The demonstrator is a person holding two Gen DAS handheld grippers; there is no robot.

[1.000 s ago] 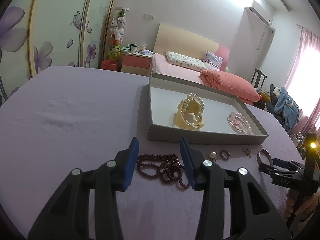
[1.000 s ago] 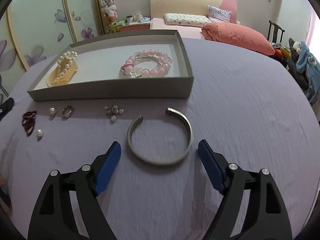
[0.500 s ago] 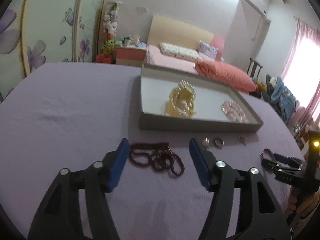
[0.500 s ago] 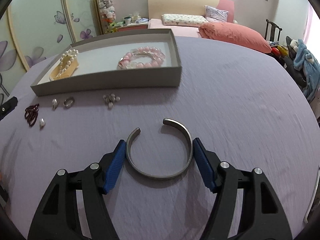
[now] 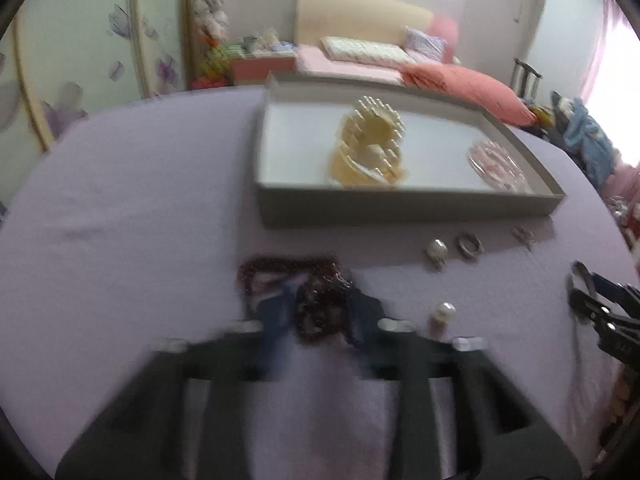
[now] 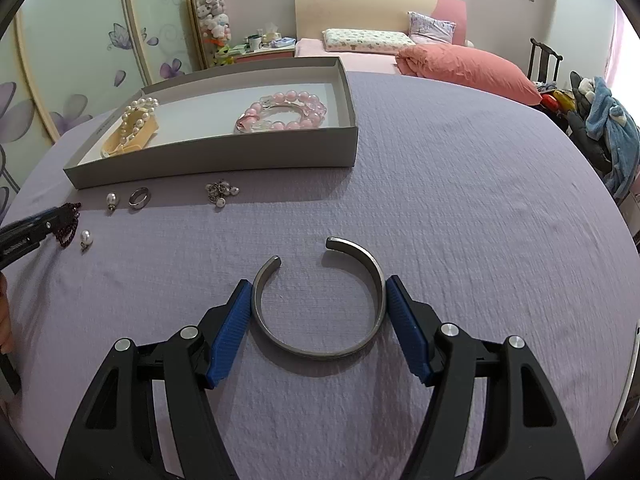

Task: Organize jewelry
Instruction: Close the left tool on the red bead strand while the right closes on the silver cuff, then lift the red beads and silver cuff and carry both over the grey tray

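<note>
Dark-red beads (image 5: 316, 300) now sit pinched between the closing pads of the left gripper (image 5: 320, 316), where a second ago its jaws stood wide on either side of the loose strand. I judge the strand ready to lift toward the grey tray (image 5: 400, 208) at twelve o'clock, which already holds a pearl bracelet (image 5: 372, 144) and a pink bead bracelet (image 6: 280, 114). The right gripper (image 6: 318, 320) has drawn in around the silver cuff (image 6: 320, 312), both pads touching its sides, the cuff flat on the desk (image 6: 460, 200). Two pearl earrings (image 6: 86, 237), a ring (image 6: 139, 197) and a small charm cluster (image 6: 221, 193) lie loose at ten o'clock from the cuff. Lilac cloth covers the desk; behind it stand a bed (image 6: 400, 40) and flowered wardrobe doors (image 6: 80, 40).
</note>
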